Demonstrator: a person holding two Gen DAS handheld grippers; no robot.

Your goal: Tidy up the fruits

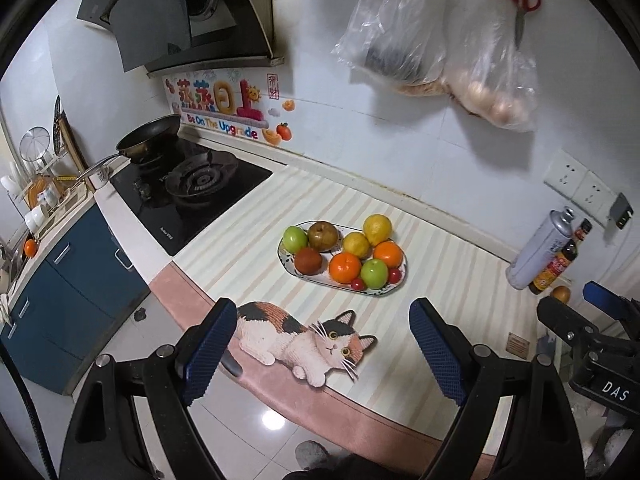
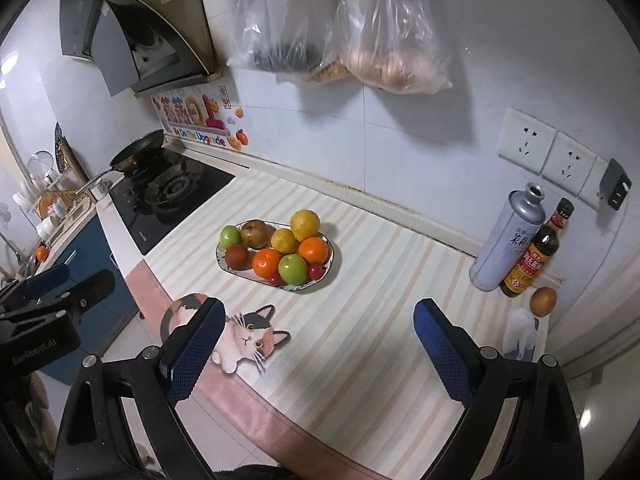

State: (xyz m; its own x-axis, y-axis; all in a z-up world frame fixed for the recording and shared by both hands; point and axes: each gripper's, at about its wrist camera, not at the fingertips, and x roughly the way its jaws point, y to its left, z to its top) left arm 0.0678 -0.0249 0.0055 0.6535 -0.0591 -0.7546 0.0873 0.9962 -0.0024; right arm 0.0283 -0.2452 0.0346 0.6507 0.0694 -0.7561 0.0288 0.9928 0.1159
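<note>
A white patterned plate [image 1: 394,289] [image 2: 326,270] sits mid-counter, piled with fruit: two green apples [image 1: 374,273], two oranges [image 1: 345,267], two lemons [image 1: 377,229], brown pears [image 1: 322,235] and small red tomatoes [image 1: 357,283]. The same pile shows in the right wrist view, with a green apple [image 2: 293,269] at the front. A lone brown fruit [image 2: 543,301] [image 1: 561,293] lies at the counter's right end. My left gripper [image 1: 322,350] is open and empty, held back at the counter's front edge. My right gripper [image 2: 318,346] is open and empty, also short of the plate.
A cat-shaped mat [image 1: 304,340] lies at the front edge. A grey can [image 2: 506,240] and a sauce bottle [image 2: 534,256] stand at the right by the wall. A gas hob with a pan [image 1: 150,138] is at the left. Plastic bags [image 1: 460,60] hang on the wall above.
</note>
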